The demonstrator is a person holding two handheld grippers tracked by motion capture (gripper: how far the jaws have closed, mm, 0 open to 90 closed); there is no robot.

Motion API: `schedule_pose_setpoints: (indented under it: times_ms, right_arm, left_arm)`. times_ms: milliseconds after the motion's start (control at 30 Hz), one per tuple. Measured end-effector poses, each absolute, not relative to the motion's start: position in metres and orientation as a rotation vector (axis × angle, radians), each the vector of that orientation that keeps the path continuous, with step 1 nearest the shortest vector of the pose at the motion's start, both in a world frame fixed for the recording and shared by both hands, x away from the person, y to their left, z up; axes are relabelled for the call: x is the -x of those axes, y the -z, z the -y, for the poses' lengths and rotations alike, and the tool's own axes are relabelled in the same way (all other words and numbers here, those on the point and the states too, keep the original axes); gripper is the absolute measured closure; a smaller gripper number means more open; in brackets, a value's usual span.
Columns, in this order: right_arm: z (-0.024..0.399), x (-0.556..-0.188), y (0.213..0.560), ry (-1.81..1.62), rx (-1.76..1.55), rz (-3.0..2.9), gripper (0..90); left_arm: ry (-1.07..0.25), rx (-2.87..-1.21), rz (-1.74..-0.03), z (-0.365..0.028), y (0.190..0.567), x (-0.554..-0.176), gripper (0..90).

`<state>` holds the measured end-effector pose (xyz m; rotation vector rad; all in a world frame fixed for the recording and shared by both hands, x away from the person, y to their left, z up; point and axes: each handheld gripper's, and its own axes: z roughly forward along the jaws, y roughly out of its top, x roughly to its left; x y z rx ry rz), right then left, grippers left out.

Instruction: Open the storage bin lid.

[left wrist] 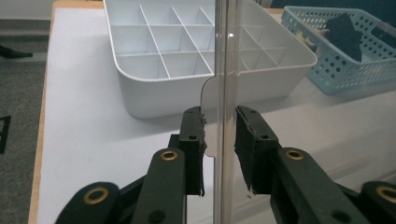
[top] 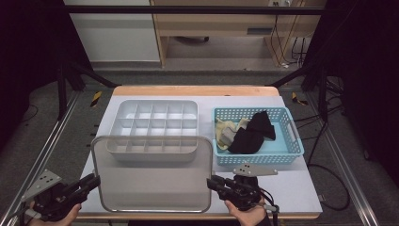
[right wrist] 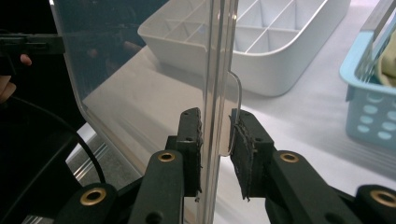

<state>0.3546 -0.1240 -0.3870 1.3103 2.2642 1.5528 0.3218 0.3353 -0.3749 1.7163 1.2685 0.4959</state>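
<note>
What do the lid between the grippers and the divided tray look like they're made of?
Lid: seemingly clear, glossy hard plastic; the table shows through it and its edge glints. Divided tray: likely white, smooth moulded plastic, with thin partition walls and rounded corners.

- Left gripper [top: 91, 181]: black body of linked bars, with a grey three-cornered plate on top that carries several small holes.
- Right gripper [top: 212, 182]: same black build; its grey three-cornered plate is also drilled with small holes. A black cable trails from the rear, with a light grey fitting beside it.
- Jaws, left gripper view: two black arms, each ending in a flat rectangular block with small dark screw heads. Brass-coloured ringed pivots sit at the joints.
- Jaws, right gripper view: identical black arms and brass-ringed pivots; the inner pad faces look rough and frayed at the edges.
- Clothing: a dark sleeve edge shows at the right wrist.
</note>
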Motion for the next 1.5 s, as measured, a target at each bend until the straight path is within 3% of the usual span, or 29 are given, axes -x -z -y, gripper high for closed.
schedule_pose_setpoints:
  times_ms: [1500]
  right_arm:
    - [0.108,-0.358,0.461,-1.359,-1.483,-2.39,71.0]
  left_arm:
    - [-0.384,-1.852,-1.453,-0.334,0.443,-0.322,71.2]
